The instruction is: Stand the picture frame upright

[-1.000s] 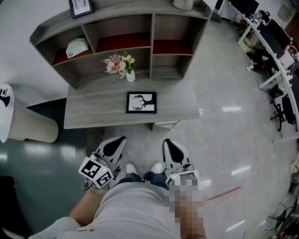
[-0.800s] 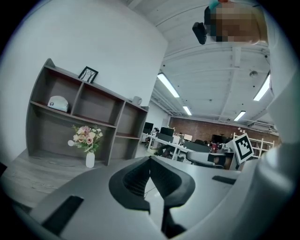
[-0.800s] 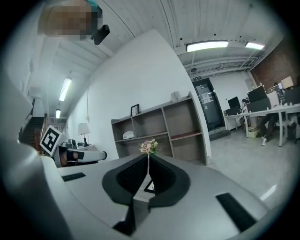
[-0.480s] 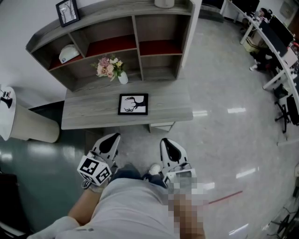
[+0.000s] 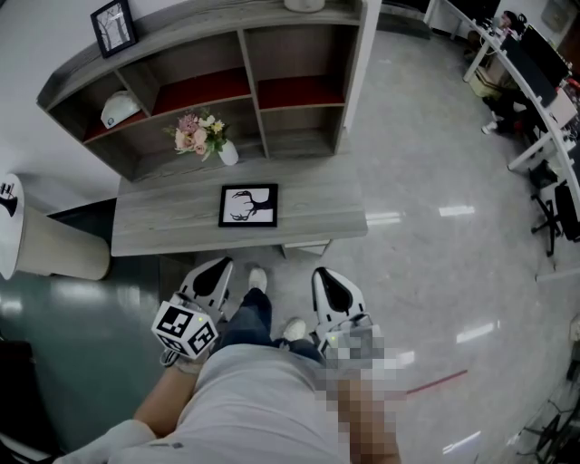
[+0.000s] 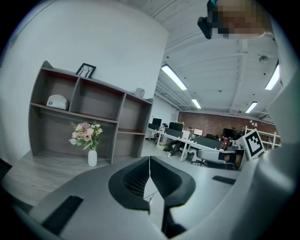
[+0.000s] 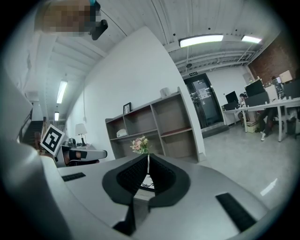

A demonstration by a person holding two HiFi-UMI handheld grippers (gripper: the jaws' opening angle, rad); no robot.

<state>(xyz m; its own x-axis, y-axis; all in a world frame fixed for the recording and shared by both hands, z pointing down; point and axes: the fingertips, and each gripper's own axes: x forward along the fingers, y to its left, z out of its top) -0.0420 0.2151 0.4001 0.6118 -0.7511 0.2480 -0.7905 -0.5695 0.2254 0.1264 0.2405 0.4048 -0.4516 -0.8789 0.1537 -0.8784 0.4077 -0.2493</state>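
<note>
Fingers (image 6: 133, 180) of left gripper (image 5: 217, 270) and right gripper (image 5: 326, 279) pressed together, empty; picture frame (image 5: 248, 206) flat ahead seems light, stiff, fragile; pinch its edge.

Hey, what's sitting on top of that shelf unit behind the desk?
On top of the shelf unit stand a small black-framed picture near the left end and a pale rounded object toward the right, cropped by the head view's edge. What it holds cannot be seen.

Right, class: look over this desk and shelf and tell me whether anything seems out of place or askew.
One thing: the picture frame lies flat, face up, on the desk, whereas the small frame atop the shelf stands upright. Nothing looks spilled or broken.
</note>
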